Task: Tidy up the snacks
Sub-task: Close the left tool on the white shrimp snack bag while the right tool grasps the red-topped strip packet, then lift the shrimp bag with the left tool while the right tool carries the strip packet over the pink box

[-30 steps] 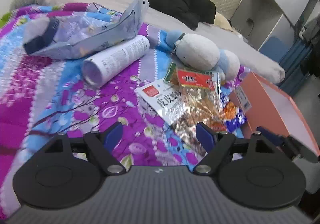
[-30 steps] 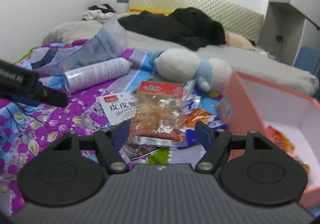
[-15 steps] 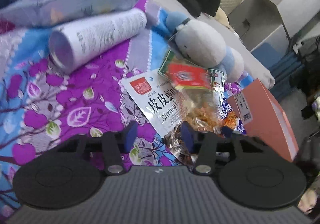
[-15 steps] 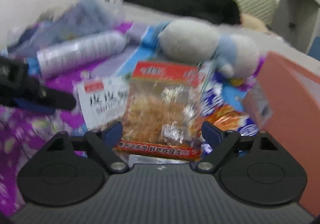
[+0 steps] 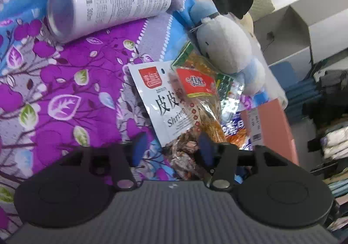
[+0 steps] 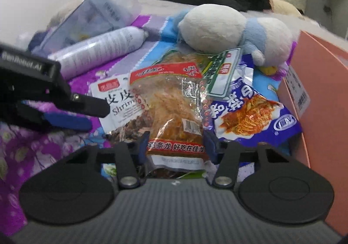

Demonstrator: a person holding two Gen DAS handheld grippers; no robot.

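On a bed, a heap of snack packets lies on the purple floral bedspread (image 5: 65, 83), and we take the clear packet with the red header (image 6: 171, 104) as our landmark: it tops the heap. Our right gripper (image 6: 175, 146) straddles this packet's near end, its blue pads beside the two edges after closing in; we cannot tell whether they press yet. Under the packet's left side lies the white shrimp packet (image 5: 156, 100), its dark lower end between the pads of our left gripper (image 5: 171, 148), whose jaws have just been opening and stand apart without touching it. To the packet's right lies a blue noodle packet (image 6: 252, 113), with a green-edged packet (image 6: 219, 74) just behind. Beyond that sits a white-and-blue plush toy (image 6: 228, 28). Farther right stands the orange box (image 6: 322, 96). To the left, behind the shrimp packet, a white spray can (image 5: 104, 7) lies on its side.
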